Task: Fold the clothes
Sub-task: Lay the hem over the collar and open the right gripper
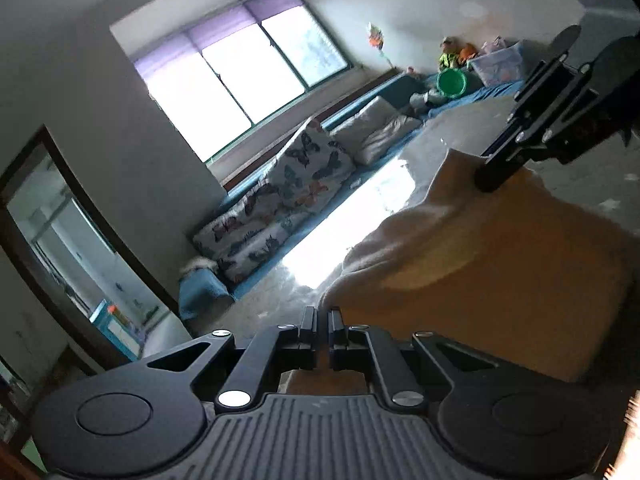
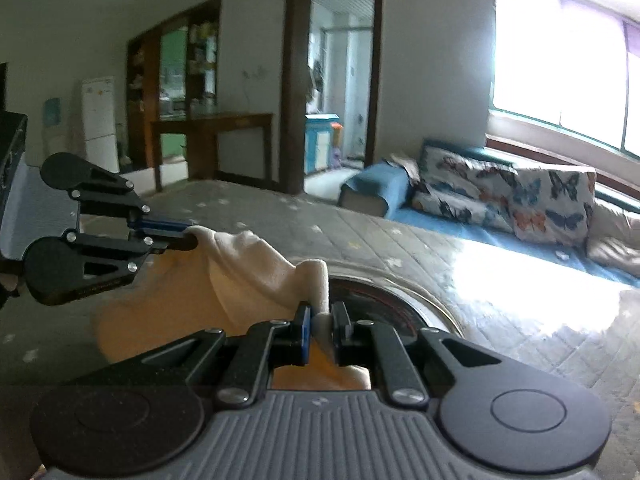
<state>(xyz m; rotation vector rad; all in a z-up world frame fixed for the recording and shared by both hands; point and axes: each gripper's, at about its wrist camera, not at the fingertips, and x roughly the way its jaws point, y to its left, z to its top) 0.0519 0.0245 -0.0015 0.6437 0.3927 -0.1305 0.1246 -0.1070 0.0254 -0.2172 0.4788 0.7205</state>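
A cream and orange garment [image 1: 480, 260] hangs stretched between both grippers above a grey quilted mat [image 1: 440, 136]. In the left wrist view my left gripper [image 1: 322, 320] is shut on the garment's near edge. My right gripper [image 1: 490, 182] pinches a far corner at the upper right. In the right wrist view my right gripper [image 2: 322, 316] is shut on a bunched fold of the garment [image 2: 248, 264]. My left gripper [image 2: 194, 236] clamps the other corner at the left. The cloth sags between them, and its lower part is hidden behind the gripper bodies.
The grey quilted mat [image 2: 400, 240] spreads wide around the garment. A round metal-rimmed object [image 2: 400, 300] lies just behind the cloth. Butterfly cushions [image 2: 520, 196] and a blue pad line the window wall. A green basin [image 1: 452, 82], a wooden desk [image 2: 216, 128] and a doorway [image 2: 336, 80] stand further off.
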